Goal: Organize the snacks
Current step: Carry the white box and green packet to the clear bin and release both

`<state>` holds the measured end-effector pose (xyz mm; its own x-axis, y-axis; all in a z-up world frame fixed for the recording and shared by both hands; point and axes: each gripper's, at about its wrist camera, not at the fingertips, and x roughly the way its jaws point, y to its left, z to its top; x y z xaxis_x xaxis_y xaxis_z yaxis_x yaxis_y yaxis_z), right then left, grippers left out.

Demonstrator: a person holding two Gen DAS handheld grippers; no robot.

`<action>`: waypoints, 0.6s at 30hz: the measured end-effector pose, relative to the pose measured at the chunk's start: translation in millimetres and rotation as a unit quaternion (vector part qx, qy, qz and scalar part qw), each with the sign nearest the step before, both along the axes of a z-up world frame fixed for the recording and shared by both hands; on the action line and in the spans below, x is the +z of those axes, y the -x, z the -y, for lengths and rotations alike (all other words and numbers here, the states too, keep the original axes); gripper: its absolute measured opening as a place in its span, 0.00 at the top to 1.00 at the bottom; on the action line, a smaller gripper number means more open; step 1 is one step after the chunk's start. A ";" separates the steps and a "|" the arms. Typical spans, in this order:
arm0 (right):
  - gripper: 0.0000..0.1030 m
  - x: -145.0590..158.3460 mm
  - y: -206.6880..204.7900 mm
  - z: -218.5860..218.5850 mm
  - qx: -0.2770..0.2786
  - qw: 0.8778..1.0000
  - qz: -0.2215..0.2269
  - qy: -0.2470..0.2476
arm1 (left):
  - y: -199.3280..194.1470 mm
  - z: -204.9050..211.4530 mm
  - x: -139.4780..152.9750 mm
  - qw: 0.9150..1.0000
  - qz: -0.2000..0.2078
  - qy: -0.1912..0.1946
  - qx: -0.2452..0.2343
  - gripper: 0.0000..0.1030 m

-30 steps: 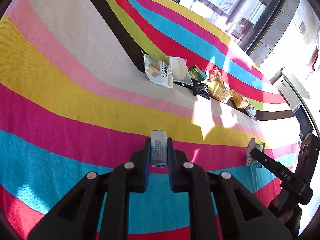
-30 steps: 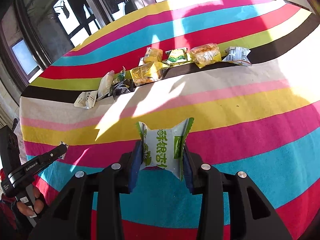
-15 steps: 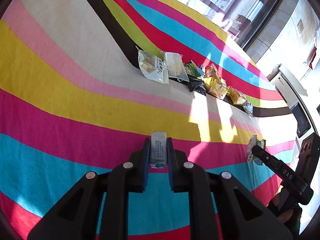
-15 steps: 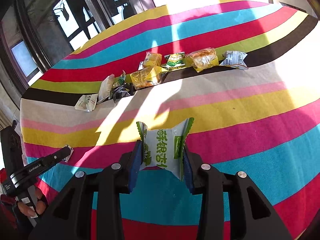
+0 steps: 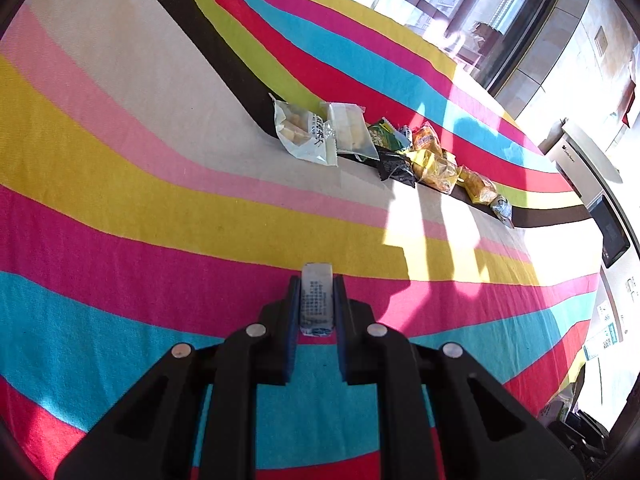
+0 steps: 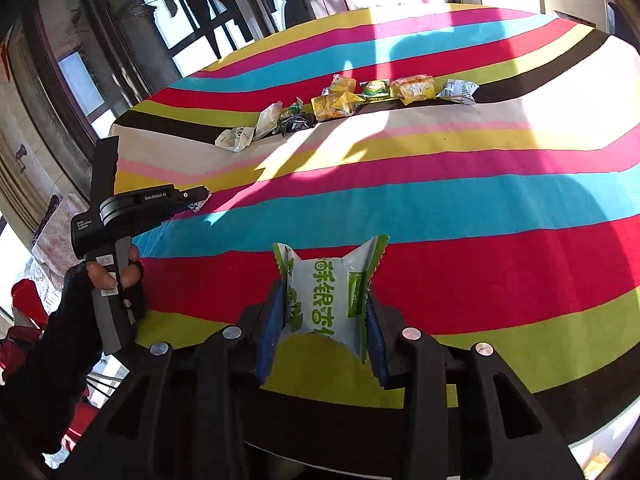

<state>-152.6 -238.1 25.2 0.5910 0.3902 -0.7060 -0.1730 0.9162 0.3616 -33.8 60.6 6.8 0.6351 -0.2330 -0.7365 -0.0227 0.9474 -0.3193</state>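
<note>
Across the far bench snacks sit lined up; left gripper clamps a packet, right gripper a pouch, both unplaced.

Small print on narrow packet unreadable, far snack pile labels too small, person's arm cut off.

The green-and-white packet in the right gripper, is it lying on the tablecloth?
No, the green-and-white packet is pinched in the right gripper, above the tablecloth.
</note>
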 end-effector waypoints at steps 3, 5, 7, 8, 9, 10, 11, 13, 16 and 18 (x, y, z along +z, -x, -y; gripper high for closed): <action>0.64 -1.1 25.5 17.1 -0.010 1.000 -0.005 -0.001 | 13.2 21.2 5.5 1.000 0.008 0.005 -0.019 0.86; 0.64 0.3 40.4 26.8 -0.019 1.000 -0.004 0.005 | 24.4 44.2 9.8 0.999 0.016 0.003 -0.047 0.86; 0.64 1.9 52.7 36.3 -0.028 1.000 -0.002 0.003 | 35.3 67.9 12.2 0.997 0.018 0.008 -0.077 0.86; 0.64 2.6 58.5 41.3 -0.032 0.999 -0.001 0.000 | 40.9 80.5 12.7 0.996 0.017 0.011 -0.092 0.86; 0.64 3.7 64.1 46.2 -0.036 0.999 0.001 0.000 | 45.8 91.8 13.0 0.994 0.016 0.013 -0.106 0.86; 0.64 5.0 69.0 51.2 -0.042 0.999 0.003 0.000 | 50.8 103.6 12.5 0.992 0.014 0.015 -0.122 0.86; 0.64 5.9 74.0 56.4 -0.047 0.999 0.005 -0.002 | 56.0 114.5 12.4 0.990 0.011 0.017 -0.136 0.86; 0.64 6.4 82.3 68.2 -0.062 0.998 0.008 -0.010 | 66.7 136.7 12.8 0.986 0.009 0.020 -0.168 0.86; 0.64 3.3 93.6 87.1 -0.087 0.996 0.008 -0.020 | 85.2 172.2 15.4 0.977 0.008 0.020 -0.214 0.86; 0.64 0.2 99.1 97.9 -0.101 0.995 0.004 -0.027 | 95.5 193.2 17.4 0.970 0.007 0.020 -0.243 0.86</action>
<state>-251.7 -336.0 25.3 0.6664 0.3003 -0.6825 0.0092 0.9119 0.4102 -129.3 -132.6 24.2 0.4529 -0.5347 -0.7134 0.4275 0.8325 -0.3525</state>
